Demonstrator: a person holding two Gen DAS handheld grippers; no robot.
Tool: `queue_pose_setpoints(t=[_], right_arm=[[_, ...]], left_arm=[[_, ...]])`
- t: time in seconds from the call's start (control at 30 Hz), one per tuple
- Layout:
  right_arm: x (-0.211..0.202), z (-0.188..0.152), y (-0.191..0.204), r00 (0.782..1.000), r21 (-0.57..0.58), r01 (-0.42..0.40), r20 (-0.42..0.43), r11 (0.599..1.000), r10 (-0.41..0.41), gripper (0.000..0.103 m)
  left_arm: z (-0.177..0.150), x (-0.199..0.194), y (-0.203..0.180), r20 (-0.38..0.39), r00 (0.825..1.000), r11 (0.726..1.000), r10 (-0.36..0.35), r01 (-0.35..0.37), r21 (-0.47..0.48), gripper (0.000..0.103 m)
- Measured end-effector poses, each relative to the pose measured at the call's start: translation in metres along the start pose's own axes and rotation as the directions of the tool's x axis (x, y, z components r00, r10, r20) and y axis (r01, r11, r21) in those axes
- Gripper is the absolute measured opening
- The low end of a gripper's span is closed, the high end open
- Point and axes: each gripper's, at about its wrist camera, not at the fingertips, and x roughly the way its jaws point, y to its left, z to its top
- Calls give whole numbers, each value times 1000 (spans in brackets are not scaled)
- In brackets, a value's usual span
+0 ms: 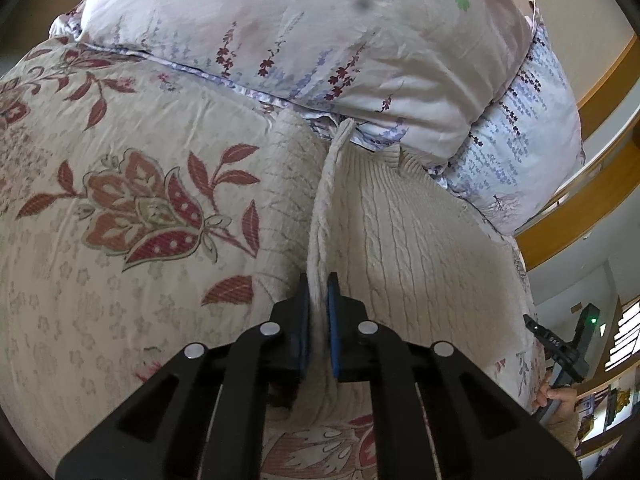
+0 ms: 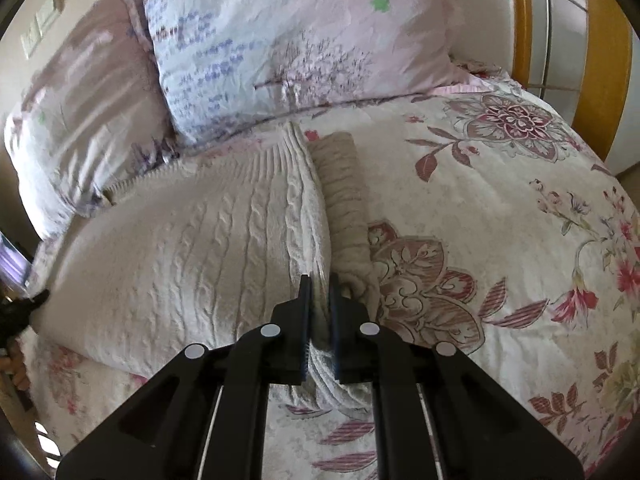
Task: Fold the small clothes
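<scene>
A cream cable-knit sweater (image 1: pixel 420 240) lies spread on a floral bedspread (image 1: pixel 120 200). My left gripper (image 1: pixel 319 292) is shut on a raised fold along the sweater's edge. In the right wrist view the same sweater (image 2: pixel 192 248) lies to the left, and my right gripper (image 2: pixel 320 292) is shut on its right edge, which is bunched up between the pads. A ribbed sleeve (image 2: pixel 344 200) lies folded just right of that edge. The other gripper shows small at the right edge of the left wrist view (image 1: pixel 560 344), held by a hand.
Two floral pillows (image 1: pixel 300 32) (image 2: pixel 288 32) lie at the head of the bed, touching the sweater's far end. A wooden bed frame (image 1: pixel 592 184) (image 2: pixel 600 60) runs along the right side. The bedspread (image 2: pixel 500 220) extends to the right.
</scene>
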Motion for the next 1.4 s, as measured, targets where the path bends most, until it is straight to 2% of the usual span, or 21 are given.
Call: queue_pose_setpoints(t=[0.17, 0.3, 0.37, 0.4, 0.43, 0.57, 0.67, 0.7, 0.73, 0.77, 0.8, 0.93, 1.03, 1.1, 1.23, 1.4], right_arm=[[-1, -7, 4, 1000, -3, 19, -17, 1000, -20, 8], [-1, -5, 5, 999, -9, 37, -20, 999, -37, 9], [-5, -2, 7, 999, -3, 49, -7, 999, -49, 19], [-9, 0, 11, 998, -9, 59, 9, 998, -58, 30], [-13, 2, 16, 998, -25, 60, 36, 998, -59, 40], [-19, 3, 43, 996, -122, 13, 86, 992, -2, 42], [-7, 4, 57, 999, -165, -1, 53, 986, 10, 42], [0, 5, 59, 999, -170, 5, 35, 985, 1, 48], [7, 5, 59, 1000, -167, 17, 11, 986, -15, 57], [19, 5, 55, 999, -155, 25, -28, 988, -30, 58], [21, 4, 51, 1000, -139, 8, -21, 990, -11, 59], [17, 9, 53, 999, -120, 8, -50, 993, -14, 59], [12, 14, 63, 1000, -102, -24, -12, 994, 23, 60], [13, 17, 76, 999, -116, -44, 1, 992, 45, 61], [23, 21, 102, 996, -159, -84, -5, 984, 85, 62], [40, 22, 130, 999, -249, -34, -1, 968, 35, 62]], left_arm=[[0, 1, -2, -4, 1000, 1000, 7, -7, 5, 9], [3, -1, -4, 1, 1000, 1000, 1, -1, 1, 24], [4, -7, -8, 28, 1000, 1000, 8, -8, 10, 34], [4, -11, -11, 47, 999, 999, 21, -22, 23, 41], [3, -16, -18, 81, 996, 998, 39, -43, 53, 43], [-4, -25, -50, 174, 982, 973, 74, -110, 205, 60], [-8, -16, -61, 144, 987, 958, 73, -109, 264, 64], [-9, -10, -62, 122, 989, 957, 79, -109, 268, 64], [-10, -2, -59, 90, 992, 959, 92, -112, 260, 64], [-10, 4, -56, 68, 993, 962, 101, -114, 249, 64], [-10, 8, -53, 51, 993, 963, 109, -118, 241, 64], [-10, 4, -52, 60, 994, 966, 95, -106, 234, 64], [1, -6, -43, 86, 995, 986, 50, -63, 155, 68], [11, -10, -30, 92, 994, 995, 62, -69, 76, 71], [26, -2, -6, 45, 997, 997, 56, -54, -57, 71], [36, 13, 5, 15, 999, 993, 44, -42, -108, 71]])
